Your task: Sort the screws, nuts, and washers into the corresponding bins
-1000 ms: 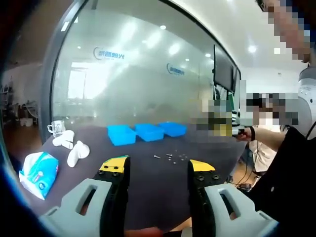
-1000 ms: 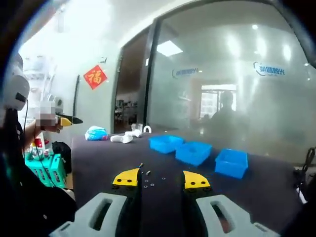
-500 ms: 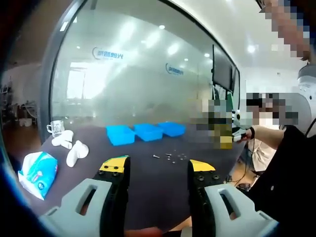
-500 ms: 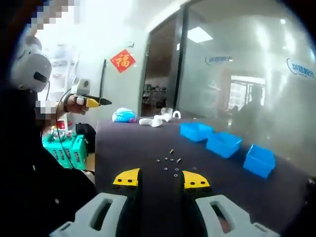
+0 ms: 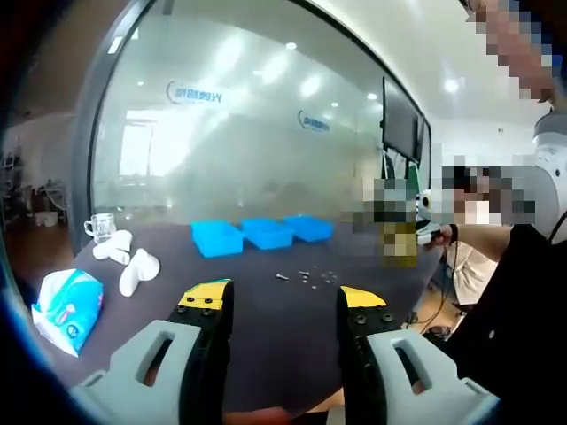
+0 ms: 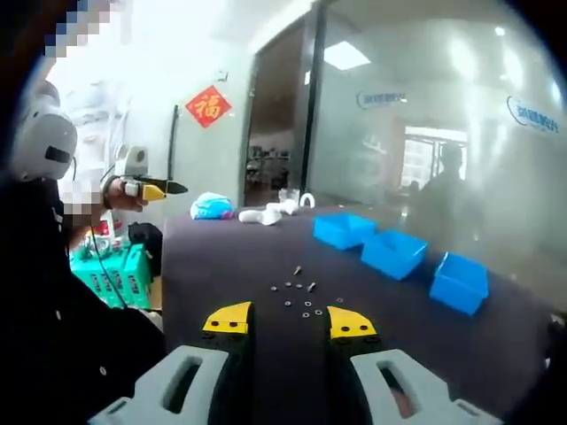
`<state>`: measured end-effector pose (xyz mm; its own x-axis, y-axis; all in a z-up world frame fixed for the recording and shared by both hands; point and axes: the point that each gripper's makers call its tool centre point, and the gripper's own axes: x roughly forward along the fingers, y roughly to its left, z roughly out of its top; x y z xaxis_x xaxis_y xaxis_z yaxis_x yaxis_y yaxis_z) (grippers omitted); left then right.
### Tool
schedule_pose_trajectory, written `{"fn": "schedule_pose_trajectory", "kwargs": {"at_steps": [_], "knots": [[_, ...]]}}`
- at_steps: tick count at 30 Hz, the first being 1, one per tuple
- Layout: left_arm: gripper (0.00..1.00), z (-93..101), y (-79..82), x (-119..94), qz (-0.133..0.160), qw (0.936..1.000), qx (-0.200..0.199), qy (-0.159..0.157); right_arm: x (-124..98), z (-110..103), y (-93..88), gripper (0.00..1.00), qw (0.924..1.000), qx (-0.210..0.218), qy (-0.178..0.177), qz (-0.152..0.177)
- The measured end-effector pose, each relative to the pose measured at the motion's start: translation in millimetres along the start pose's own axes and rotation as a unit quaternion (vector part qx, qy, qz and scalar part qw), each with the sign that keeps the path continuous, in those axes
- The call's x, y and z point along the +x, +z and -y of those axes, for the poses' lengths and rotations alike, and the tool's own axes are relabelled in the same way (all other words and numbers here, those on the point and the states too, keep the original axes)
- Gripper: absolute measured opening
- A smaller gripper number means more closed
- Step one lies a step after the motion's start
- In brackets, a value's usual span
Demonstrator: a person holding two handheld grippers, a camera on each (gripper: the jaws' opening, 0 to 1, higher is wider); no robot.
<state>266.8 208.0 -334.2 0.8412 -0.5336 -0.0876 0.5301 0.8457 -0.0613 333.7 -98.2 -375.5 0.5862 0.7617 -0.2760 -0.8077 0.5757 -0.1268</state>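
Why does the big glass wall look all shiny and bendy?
Left gripper view: ceiling lights bounce off the glass wall as bright spots, and the fisheye lens bends its frame. Right gripper view: the same glare, and the blue bins look slightly soft.

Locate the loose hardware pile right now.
In the left gripper view the loose hardware lies on the dark table, in front of the three blue bins. In the right gripper view it sits just beyond the jaws.

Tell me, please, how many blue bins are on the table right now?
3, in a row on the dark table: the nearest bin, the middle bin and the farthest bin, beyond the loose hardware.
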Motion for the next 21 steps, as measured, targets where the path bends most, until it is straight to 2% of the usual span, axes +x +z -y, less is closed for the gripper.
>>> {"fn": "schedule_pose_trajectory", "kwargs": {"at_steps": [10,15,21], "knots": [[0.46,-0.6,1.2,1,0.002,1.0000,-0.001,0.001,24,5,13.0,0.26,0.9990,-0.011,0.019,-0.038],[0.46,-0.4,1.0,0,0.002,1.0000,0.000,0.002,45,5,21.2,0.26,0.9978,-0.010,0.035,-0.056],[0.46,-1.0,1.0,-2,0.005,1.0000,-0.001,0.005,71,-1,21.4,0.26,0.9942,-0.020,0.055,-0.090]]}}
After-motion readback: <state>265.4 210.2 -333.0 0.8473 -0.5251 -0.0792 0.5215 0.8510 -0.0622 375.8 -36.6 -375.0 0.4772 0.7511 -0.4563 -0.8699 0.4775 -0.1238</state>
